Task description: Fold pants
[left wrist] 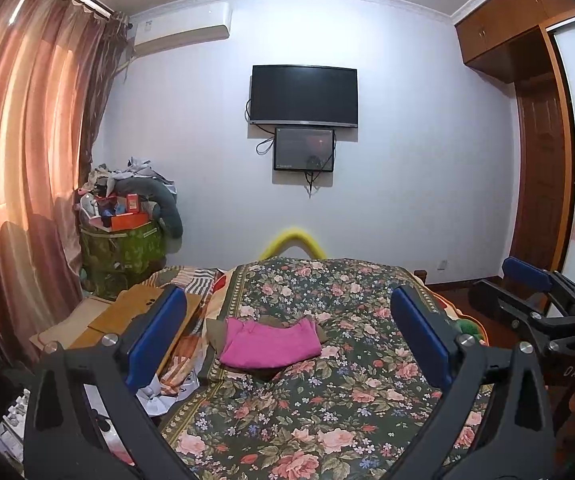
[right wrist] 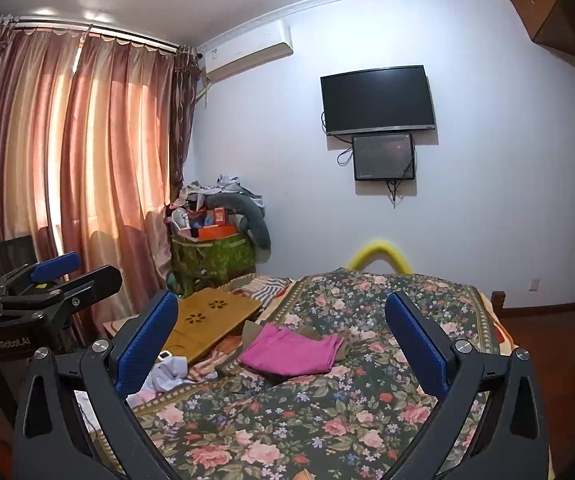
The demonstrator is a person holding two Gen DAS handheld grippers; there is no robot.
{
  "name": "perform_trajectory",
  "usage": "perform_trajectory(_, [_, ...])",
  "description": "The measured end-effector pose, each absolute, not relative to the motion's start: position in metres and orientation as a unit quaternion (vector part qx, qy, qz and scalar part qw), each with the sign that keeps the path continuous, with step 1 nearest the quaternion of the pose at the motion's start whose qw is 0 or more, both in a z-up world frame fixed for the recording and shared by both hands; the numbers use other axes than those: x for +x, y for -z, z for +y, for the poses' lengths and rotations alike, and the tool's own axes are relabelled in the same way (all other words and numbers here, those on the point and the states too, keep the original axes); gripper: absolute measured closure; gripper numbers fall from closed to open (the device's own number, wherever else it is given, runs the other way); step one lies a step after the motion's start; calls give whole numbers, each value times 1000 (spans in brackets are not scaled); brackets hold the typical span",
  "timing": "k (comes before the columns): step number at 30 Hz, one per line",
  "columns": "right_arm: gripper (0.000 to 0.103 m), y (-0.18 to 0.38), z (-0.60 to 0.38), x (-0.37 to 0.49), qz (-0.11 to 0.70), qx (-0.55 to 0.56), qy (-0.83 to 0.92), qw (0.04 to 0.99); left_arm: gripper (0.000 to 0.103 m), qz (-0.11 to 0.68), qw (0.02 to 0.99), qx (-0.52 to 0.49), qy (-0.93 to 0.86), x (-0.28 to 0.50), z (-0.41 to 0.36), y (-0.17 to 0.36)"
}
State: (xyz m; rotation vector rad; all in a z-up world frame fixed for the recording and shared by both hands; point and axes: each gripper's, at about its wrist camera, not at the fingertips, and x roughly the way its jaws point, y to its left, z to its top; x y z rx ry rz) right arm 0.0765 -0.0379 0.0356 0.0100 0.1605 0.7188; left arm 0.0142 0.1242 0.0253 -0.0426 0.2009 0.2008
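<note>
Pink pants (left wrist: pixel 270 343) lie folded, compact, mid-bedspread (left wrist: pixel 327 408). Left gripper (left wrist: pixel 287 336) and right gripper (right wrist: pixel 283 344): fingers apart, empty.

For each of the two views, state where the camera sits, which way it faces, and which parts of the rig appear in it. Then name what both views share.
Left wrist view: sits on the left gripper, facing along the bed to the far wall; its open blue-padded fingers frame the pink garment; the right gripper shows at right.
Right wrist view: sits on the right gripper, facing the same way from further right; the left gripper shows at left.
Shared: bed, pink garment, television.
</note>
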Motion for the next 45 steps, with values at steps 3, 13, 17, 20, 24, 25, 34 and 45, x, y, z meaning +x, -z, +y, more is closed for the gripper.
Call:
perform_trajectory(3, [0,-37,-37,76,77,0,-350,934,0,103,989,-24,-99,17,125,-23])
perform_trajectory(13, [0,-36,-39,76,79,2,-348,934,0,106,989,-32,-102,19,130,-21])
perform_trajectory(17, [0,-36,-40,77,82,4,-347,934,0,107,988,-33,-102,20,130,-21])
perform_trajectory(20, [0,-36,-41,77,83,5,-347,934,0,108,989,-33,-100,20,130,-20])
perform_trajectory(24, [0,-37,-41,78,81,8,-346,935,0,108,989,-33,-100,20,129,-20])
perform_trajectory(25, [0,-37,-42,78,82,9,-346,935,0,108,989,-32,-99,20,129,-20])
perform_trajectory(34, [0,-37,-42,76,79,11,-345,935,0,112,989,-34,-91,20,131,-19])
perform_trajectory(45, [0,-38,-41,75,80,11,-345,935,0,120,988,-38,-85,22,134,-19])
